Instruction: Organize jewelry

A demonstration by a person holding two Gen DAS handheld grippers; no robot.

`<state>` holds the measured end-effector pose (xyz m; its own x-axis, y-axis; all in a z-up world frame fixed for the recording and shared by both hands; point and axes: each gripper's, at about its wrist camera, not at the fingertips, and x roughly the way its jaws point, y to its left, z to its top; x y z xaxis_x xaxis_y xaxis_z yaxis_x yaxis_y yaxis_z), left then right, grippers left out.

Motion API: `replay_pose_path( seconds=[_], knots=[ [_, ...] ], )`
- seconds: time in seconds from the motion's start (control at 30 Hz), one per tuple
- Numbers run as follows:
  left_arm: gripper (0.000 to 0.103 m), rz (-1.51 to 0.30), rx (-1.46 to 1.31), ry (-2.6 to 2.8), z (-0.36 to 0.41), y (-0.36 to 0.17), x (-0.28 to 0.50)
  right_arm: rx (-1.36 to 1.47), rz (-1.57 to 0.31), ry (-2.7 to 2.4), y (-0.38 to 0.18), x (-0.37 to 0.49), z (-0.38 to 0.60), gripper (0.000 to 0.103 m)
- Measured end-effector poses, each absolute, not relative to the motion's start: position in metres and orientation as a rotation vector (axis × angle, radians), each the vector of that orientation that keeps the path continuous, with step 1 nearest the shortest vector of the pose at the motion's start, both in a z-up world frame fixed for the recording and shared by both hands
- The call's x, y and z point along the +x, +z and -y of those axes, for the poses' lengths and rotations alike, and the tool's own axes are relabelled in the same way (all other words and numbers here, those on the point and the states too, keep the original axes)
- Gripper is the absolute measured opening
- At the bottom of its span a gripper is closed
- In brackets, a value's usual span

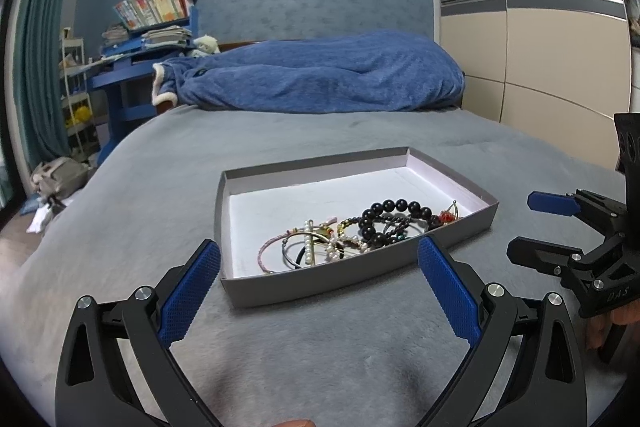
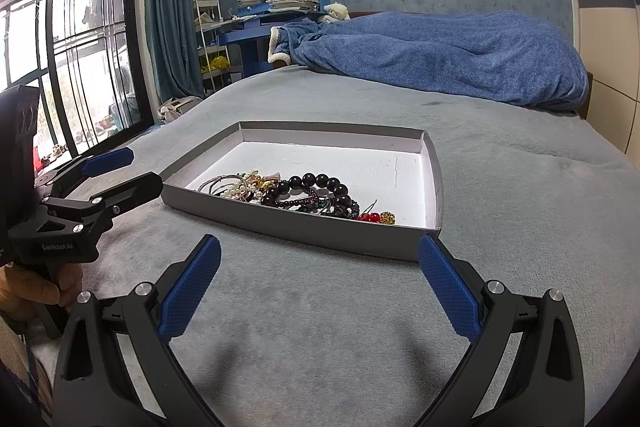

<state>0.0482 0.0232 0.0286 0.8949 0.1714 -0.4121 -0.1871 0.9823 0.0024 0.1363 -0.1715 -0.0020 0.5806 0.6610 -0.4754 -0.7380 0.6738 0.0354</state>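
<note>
Jewelry strung along tray's near wall (both grippers' jaws spread, empty).

grey tray, black beads

Bedroom: bed, blanket (blue), wardrobe.

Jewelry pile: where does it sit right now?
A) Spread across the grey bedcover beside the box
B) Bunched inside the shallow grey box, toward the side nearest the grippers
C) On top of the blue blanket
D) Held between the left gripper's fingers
B. The jewelry lies tangled inside the shallow grey box near its closer wall, while the left gripper and right gripper both stand open and empty in front of it.
</note>
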Motion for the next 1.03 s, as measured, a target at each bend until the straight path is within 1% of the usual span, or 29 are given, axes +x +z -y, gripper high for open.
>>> replay_pose_path(
  seconds=[1.03],
  knots=[
    [0.098, -0.429, -0.025, 0.169, -0.0205, 0.0262, 0.0488, -0.173, -0.482, 0.821, -0.0019, 0.1365, 0.1714, 0.097]
  ],
)
